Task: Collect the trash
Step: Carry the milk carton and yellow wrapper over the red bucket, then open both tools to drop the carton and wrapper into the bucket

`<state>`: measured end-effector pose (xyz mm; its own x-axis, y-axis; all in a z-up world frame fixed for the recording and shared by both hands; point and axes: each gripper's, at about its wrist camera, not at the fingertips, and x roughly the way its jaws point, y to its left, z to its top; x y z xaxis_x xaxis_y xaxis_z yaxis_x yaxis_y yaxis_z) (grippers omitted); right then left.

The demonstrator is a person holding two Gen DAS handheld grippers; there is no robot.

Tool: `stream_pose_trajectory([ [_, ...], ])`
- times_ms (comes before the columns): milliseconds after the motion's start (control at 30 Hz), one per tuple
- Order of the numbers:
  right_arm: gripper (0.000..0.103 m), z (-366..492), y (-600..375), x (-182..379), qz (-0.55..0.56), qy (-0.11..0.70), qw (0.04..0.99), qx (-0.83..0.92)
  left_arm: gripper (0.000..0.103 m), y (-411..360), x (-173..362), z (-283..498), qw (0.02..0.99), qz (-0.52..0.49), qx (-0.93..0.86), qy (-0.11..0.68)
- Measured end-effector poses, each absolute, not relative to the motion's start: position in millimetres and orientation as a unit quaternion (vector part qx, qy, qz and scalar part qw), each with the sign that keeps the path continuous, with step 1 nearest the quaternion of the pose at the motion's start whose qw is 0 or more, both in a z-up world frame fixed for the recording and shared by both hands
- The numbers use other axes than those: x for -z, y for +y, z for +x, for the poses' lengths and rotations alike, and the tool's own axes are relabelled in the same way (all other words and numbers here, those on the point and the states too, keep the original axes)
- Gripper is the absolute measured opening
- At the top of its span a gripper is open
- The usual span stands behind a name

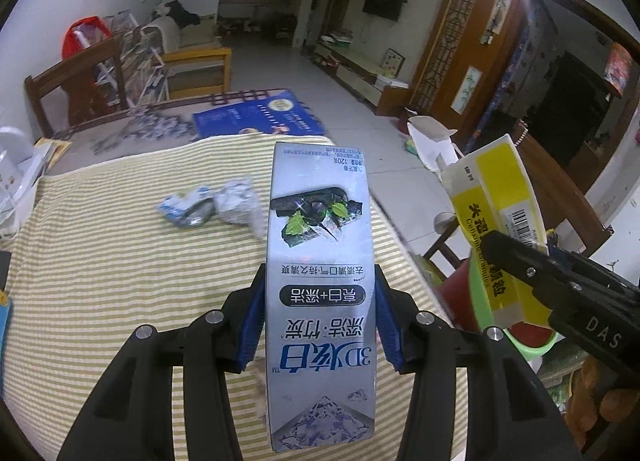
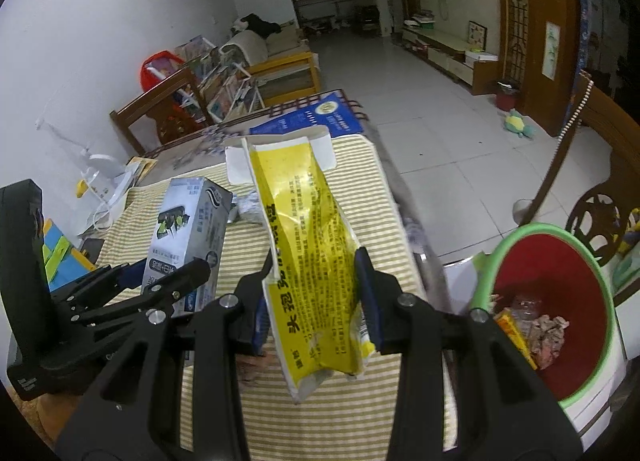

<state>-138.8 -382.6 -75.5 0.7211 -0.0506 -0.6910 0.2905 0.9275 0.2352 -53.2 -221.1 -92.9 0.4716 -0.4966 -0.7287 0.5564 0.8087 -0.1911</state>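
Note:
My left gripper point(image 1: 320, 315) is shut on a long silver toothpaste box point(image 1: 320, 261), held above the striped tablecloth point(image 1: 120, 261). My right gripper point(image 2: 314, 293) is shut on a crumpled yellow medicine box point(image 2: 310, 237) with its white end flaps open. In the left wrist view that yellow box point(image 1: 500, 201) and the right gripper point(image 1: 520, 261) hang at the right, over the table's edge. In the right wrist view the silver box point(image 2: 188, 229) and the left gripper point(image 2: 160, 281) sit at the left. A red bin with a green rim point(image 2: 556, 301) stands at the lower right with trash inside.
Two crumpled wrappers point(image 1: 216, 207) lie on the tablecloth beyond the silver box. A blue booklet point(image 1: 256, 117) rests at the table's far end. Wooden chairs point(image 1: 68, 89) stand at the far left, and another chair point(image 2: 600, 221) stands behind the bin. Tiled floor point(image 2: 440, 121) stretches beyond.

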Motion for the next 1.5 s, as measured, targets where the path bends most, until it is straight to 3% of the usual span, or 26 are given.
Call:
stream_pose_trajectory([
  [1500,0.037,-278,-613,109,0.265,0.343,0.871,0.230,0.046,-486,119,-154,0.784,0.133,0.429,0.429],
])
